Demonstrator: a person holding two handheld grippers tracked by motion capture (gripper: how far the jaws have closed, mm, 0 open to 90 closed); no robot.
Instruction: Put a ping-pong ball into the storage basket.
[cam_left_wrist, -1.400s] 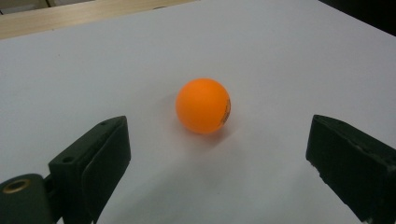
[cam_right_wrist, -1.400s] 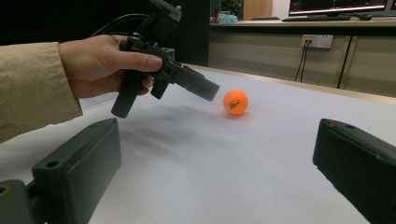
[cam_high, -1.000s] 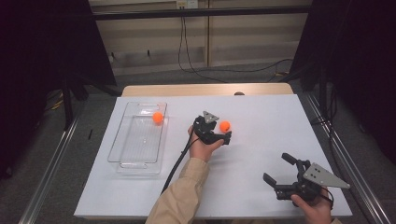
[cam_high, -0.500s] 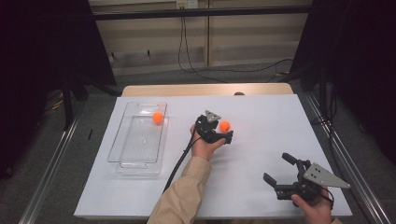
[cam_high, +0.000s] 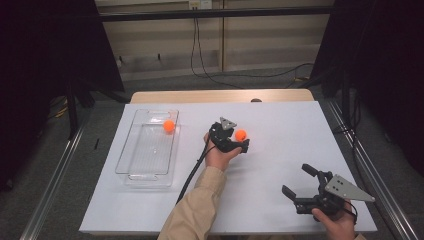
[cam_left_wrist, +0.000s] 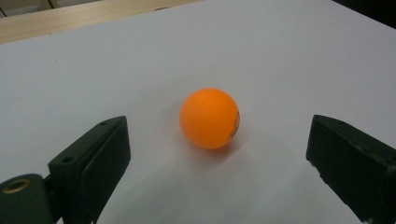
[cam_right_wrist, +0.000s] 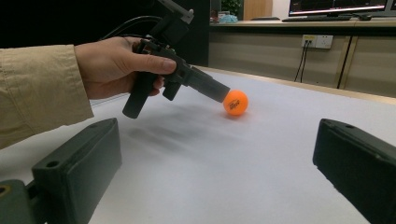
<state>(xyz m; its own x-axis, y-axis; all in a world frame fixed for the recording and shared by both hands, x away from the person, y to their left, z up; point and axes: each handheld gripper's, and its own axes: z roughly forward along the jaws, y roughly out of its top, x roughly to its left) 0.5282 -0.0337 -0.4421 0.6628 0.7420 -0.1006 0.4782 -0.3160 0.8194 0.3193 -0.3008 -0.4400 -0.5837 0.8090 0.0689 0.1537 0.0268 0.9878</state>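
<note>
An orange ball (cam_high: 240, 133) rests on the white table (cam_high: 280, 125) near its middle. My left gripper (cam_high: 239, 138) is open, with one jaw on each side of the ball and neither touching it. In the left gripper view the ball (cam_left_wrist: 209, 118) sits just ahead of the left gripper (cam_left_wrist: 218, 142), with wide gaps to both jaws. My right gripper (cam_high: 297, 179) stands open and empty near the front right corner. The right gripper view looks between the right gripper's (cam_right_wrist: 217, 140) jaws at the ball (cam_right_wrist: 235, 102) and the left gripper (cam_right_wrist: 187, 77) beyond.
A clear plastic tray (cam_high: 129, 172) lies on the left side of the table, with a second orange ball (cam_high: 169, 125) at its far end. The left gripper's black cable (cam_high: 192, 170) runs back toward the front edge. A wooden strip (cam_high: 220, 96) borders the far edge.
My left gripper has edged a little to the right, closer around the ball. The ball and my right gripper have stayed where they were.
</note>
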